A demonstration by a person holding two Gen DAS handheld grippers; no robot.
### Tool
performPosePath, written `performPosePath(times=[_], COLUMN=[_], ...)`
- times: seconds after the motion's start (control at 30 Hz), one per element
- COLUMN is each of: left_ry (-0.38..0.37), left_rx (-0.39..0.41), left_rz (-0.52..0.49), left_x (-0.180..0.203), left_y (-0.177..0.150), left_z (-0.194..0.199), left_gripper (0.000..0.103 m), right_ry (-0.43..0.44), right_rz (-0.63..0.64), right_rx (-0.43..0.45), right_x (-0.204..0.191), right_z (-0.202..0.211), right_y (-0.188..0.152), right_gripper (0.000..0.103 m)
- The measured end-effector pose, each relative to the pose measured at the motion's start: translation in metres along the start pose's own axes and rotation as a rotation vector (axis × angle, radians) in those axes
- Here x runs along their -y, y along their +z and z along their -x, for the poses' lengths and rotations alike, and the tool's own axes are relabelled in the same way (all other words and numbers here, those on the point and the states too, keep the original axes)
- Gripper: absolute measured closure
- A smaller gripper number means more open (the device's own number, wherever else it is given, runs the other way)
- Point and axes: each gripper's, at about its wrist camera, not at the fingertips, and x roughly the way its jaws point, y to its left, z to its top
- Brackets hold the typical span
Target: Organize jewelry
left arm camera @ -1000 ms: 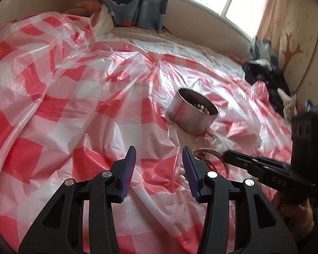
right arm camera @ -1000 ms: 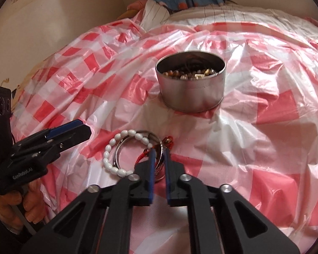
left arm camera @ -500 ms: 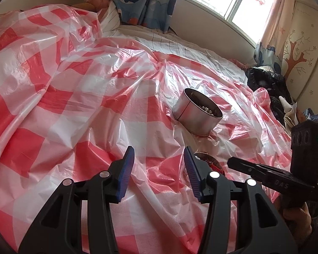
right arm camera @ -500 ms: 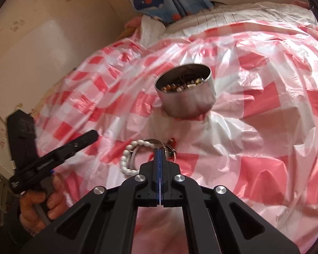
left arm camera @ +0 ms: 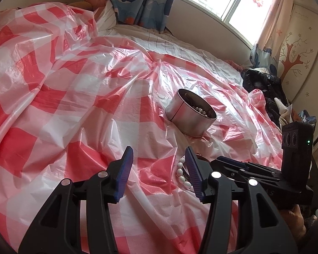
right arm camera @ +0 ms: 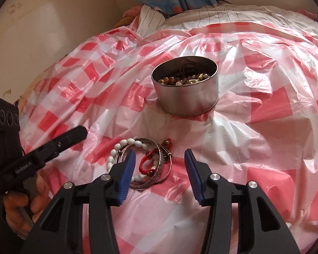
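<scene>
A round metal tin [right arm camera: 186,101] [left arm camera: 188,120] holding beaded jewelry stands on the red-and-white checked plastic sheet [right arm camera: 265,127]. In front of it lies a small pile: a white bead bracelet [right arm camera: 125,142] [left arm camera: 181,173], silver bangles [right arm camera: 159,177] and a red cord bracelet [right arm camera: 146,158]. My right gripper [right arm camera: 159,152] hovers just over this pile; its jaws are opening and the pads touch nothing, though its left finger covers part of the pile. My left gripper [left arm camera: 158,149] is open and opening a little, empty, left of the pile.
The sheet is crumpled over a bed. A wall rises at the left, whale-print curtains [left arm camera: 137,2] and a window at the back. Dark clothes [left arm camera: 262,84] are heaped at the right edge. A hand [right arm camera: 21,207] grips the left tool.
The right gripper's jaws, shut half a second ago at the bangles, now stand apart, and the bracelets lie loose on the sheet. The left gripper has hardly moved.
</scene>
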Motion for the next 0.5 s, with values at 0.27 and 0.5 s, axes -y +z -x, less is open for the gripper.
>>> performPosePath(times=[0.27,0.5], left_ry=[0.019,0.013], left_rx=[0.006,0.027], left_rz=[0.001,-0.001], left_x=[-0.001,-0.002], left_y=[0.000,0.001], left_z=[0.002,0.005], left_gripper=[0.054,0.054], right_ry=[-0.083,0.026], right_rz=[0.091,0.012], right_rx=[-0.055,0.084], right_x=[-0.011,-0.004], right_z=[-0.017,0.032], right_y=[-0.001,0.002], right_gripper=[0.090,0.099])
